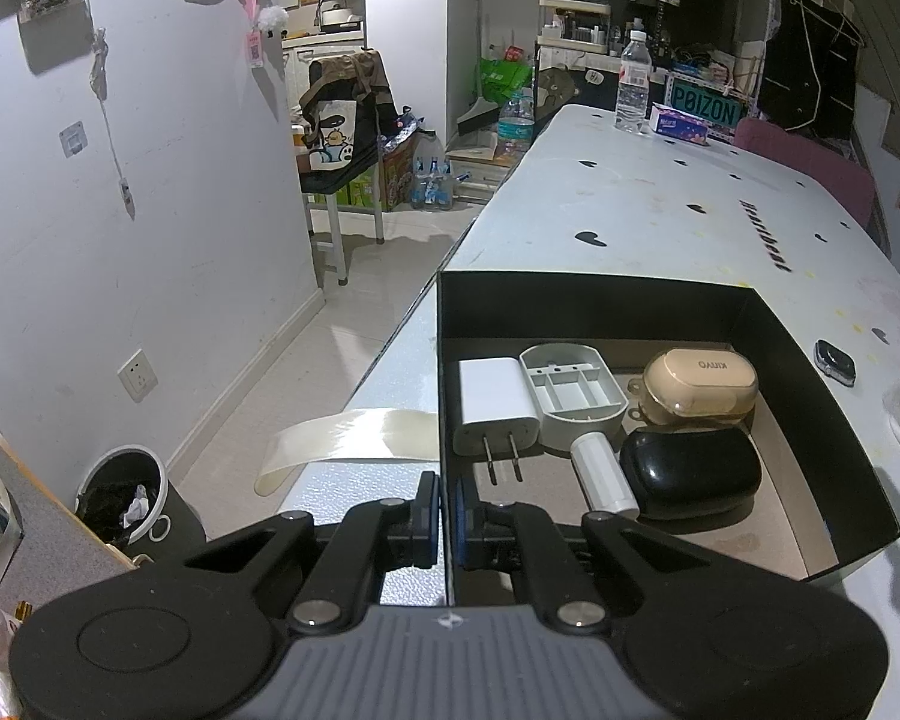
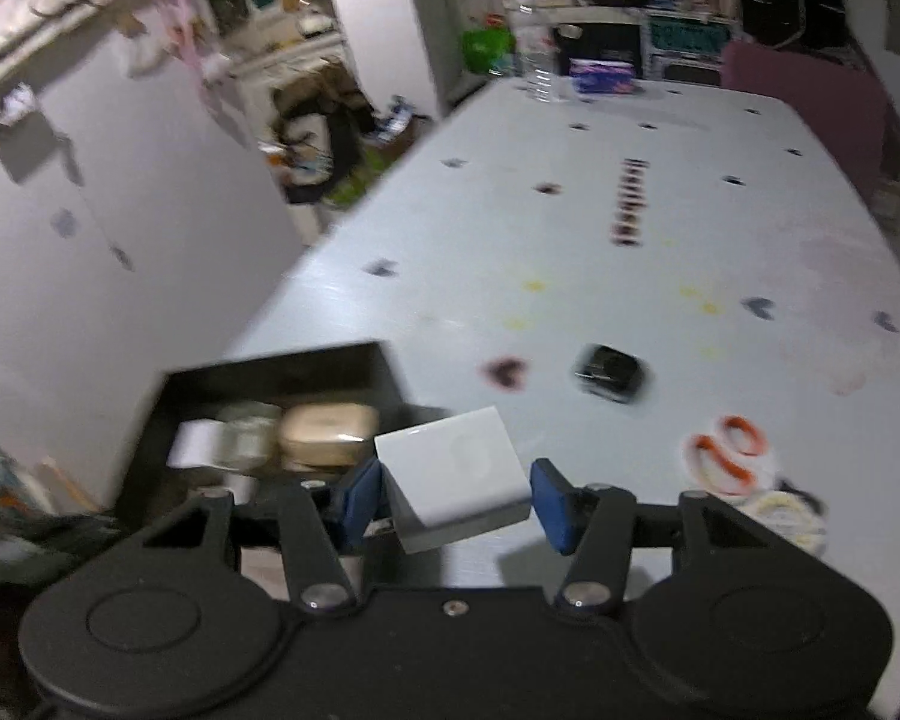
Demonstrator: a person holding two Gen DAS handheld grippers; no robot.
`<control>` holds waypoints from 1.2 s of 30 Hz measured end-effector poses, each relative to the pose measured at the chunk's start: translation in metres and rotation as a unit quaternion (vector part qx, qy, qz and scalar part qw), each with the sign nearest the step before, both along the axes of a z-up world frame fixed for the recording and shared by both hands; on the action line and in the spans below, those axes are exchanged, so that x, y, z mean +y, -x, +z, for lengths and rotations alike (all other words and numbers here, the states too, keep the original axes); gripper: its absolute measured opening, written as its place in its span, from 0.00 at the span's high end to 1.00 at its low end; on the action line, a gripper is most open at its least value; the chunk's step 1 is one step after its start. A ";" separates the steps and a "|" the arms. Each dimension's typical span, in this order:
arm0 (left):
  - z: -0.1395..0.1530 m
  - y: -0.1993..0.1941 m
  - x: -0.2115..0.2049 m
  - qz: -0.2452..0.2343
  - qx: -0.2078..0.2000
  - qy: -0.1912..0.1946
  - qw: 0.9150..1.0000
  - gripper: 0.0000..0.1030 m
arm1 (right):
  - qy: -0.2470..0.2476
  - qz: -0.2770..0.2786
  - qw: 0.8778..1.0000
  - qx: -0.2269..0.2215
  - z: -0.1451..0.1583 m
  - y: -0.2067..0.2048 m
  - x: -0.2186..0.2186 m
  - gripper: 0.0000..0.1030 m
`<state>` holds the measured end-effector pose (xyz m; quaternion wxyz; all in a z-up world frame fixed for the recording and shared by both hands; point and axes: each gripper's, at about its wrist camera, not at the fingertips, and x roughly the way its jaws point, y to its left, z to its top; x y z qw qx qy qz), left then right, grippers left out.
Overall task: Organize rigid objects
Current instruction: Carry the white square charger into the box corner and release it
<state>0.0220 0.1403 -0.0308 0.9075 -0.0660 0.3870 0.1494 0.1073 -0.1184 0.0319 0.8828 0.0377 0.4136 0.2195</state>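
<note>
A black open box (image 1: 600,294) sits on the white table. It holds a white plug charger (image 1: 495,405), a grey plastic tray piece (image 1: 573,390), a beige earbud case (image 1: 699,381), a black case (image 1: 690,471) and a white cylinder (image 1: 606,474). My left gripper (image 1: 446,519) is shut on the box's left wall. In the blurred right wrist view, my right gripper (image 2: 456,495) is shut on a white square block (image 2: 453,477), held just right of the box (image 2: 270,372).
A small black smartwatch (image 2: 609,372) lies on the table; it also shows in the left wrist view (image 1: 835,362). Orange-and-white rings (image 2: 726,456) lie near right. A water bottle (image 1: 633,84) and tissue pack (image 1: 681,123) stand at the far end. A bin (image 1: 123,495) is on the floor left.
</note>
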 end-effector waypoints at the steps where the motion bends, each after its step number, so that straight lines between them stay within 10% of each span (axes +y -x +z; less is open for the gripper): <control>1: 0.000 0.000 0.000 0.000 0.000 -0.001 1.000 0.95 | -0.010 0.009 1.000 0.002 0.003 0.003 0.006 0.46; 13: 0.001 0.001 0.002 -0.001 -0.001 0.003 1.000 0.95 | -0.014 0.008 0.994 0.112 -0.017 0.011 0.068 0.46; 36: 0.002 0.001 0.001 -0.002 -0.002 0.003 1.000 0.95 | 0.038 -0.005 0.997 0.072 -0.020 0.030 0.079 0.39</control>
